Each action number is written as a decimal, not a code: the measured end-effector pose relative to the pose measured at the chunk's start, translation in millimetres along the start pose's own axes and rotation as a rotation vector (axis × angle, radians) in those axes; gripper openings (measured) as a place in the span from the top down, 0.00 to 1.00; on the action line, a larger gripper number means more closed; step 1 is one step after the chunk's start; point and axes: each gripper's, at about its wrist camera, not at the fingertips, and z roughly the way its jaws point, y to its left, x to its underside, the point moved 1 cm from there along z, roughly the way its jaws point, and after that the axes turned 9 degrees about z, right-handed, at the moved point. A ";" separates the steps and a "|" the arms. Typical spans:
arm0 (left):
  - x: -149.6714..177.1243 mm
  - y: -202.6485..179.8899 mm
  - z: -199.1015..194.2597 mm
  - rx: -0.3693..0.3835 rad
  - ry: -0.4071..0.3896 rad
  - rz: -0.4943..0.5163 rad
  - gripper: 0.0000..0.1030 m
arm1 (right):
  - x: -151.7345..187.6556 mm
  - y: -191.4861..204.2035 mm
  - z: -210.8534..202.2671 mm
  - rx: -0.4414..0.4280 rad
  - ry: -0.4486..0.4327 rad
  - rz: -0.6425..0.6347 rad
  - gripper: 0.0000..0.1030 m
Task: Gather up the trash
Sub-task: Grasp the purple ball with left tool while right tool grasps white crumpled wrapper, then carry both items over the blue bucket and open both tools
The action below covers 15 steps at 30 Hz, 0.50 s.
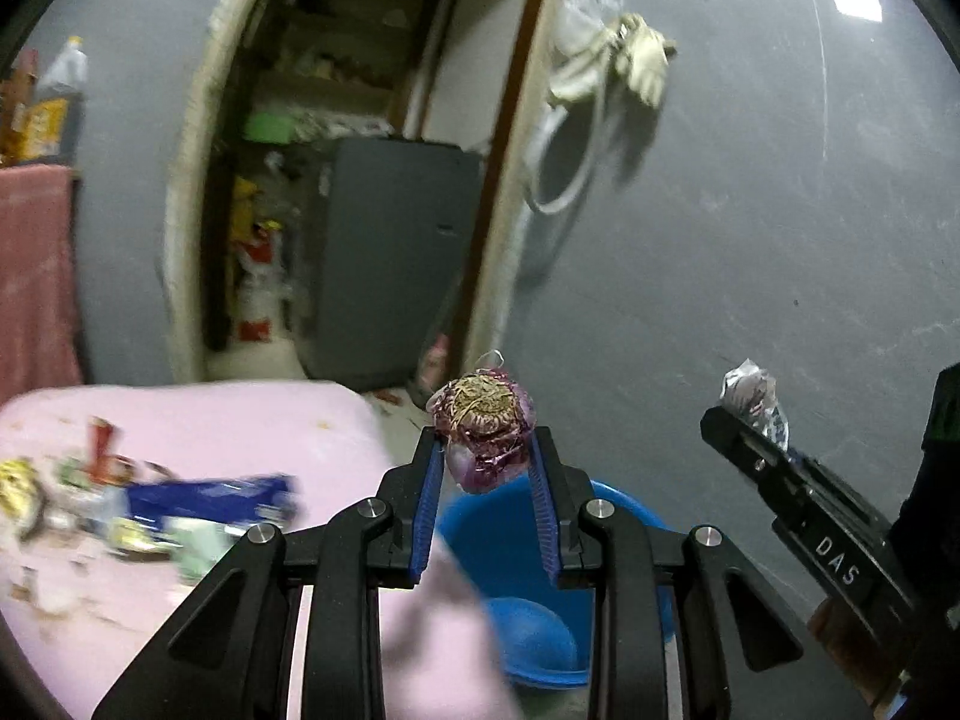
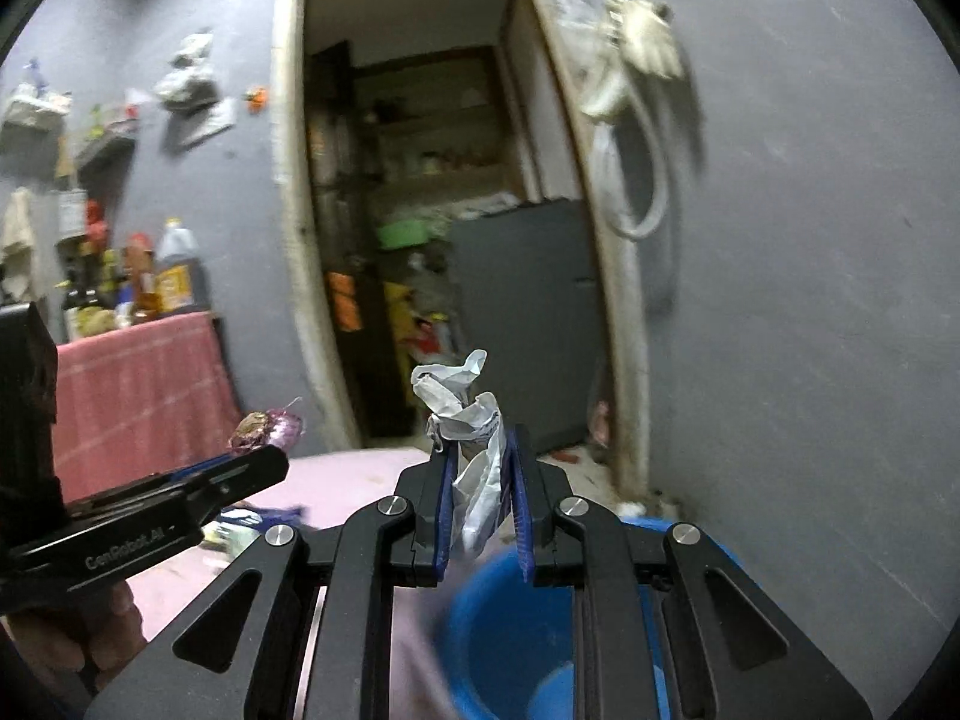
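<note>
My left gripper (image 1: pixel 486 450) is shut on a purple onion scrap (image 1: pixel 485 423) with a dry brown root end, held above a blue bucket (image 1: pixel 528 546). It also shows in the right wrist view (image 2: pixel 264 427). My right gripper (image 2: pixel 480 468) is shut on a crumpled white wrapper (image 2: pixel 471 420), also above the blue bucket (image 2: pixel 498 618). The right gripper with its wrapper (image 1: pixel 753 396) shows at the right of the left wrist view. More trash (image 1: pixel 150 510) lies on the pink-covered surface (image 1: pixel 240 420) at the left, including a blue packet (image 1: pixel 210 498).
A grey wall (image 1: pixel 750 210) stands ahead with a hose and cloth (image 1: pixel 618 66) hanging on it. An open doorway (image 1: pixel 360 180) shows a grey cabinet (image 1: pixel 390 252). A pink-draped table with bottles (image 2: pixel 138 288) stands at the left.
</note>
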 end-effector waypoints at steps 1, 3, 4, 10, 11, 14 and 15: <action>0.4 -6.3 11.9 0.013 0.022 0.001 0.76 | 2.0 -11.3 2.2 0.016 0.021 0.020 0.86; 3.3 -15.0 34.2 0.034 0.070 -0.002 0.76 | 6.3 -33.7 6.9 0.048 0.070 0.057 0.86; 4.6 -17.1 44.1 0.039 0.094 -0.005 0.76 | 8.9 -42.2 8.6 0.061 0.087 0.072 0.86; 22.9 -22.7 95.6 0.071 0.259 -0.035 0.76 | 24.1 -76.7 26.2 0.098 0.230 0.164 0.83; 25.7 -21.0 101.3 0.076 0.270 -0.044 0.76 | 26.2 -78.9 27.8 0.098 0.245 0.171 0.83; 32.4 -17.6 110.1 0.074 0.294 -0.055 0.75 | 27.5 -80.5 29.6 0.094 0.265 0.173 0.82; 33.8 -16.6 107.9 0.077 0.295 -0.062 0.75 | 27.3 -80.6 29.6 0.094 0.266 0.172 0.80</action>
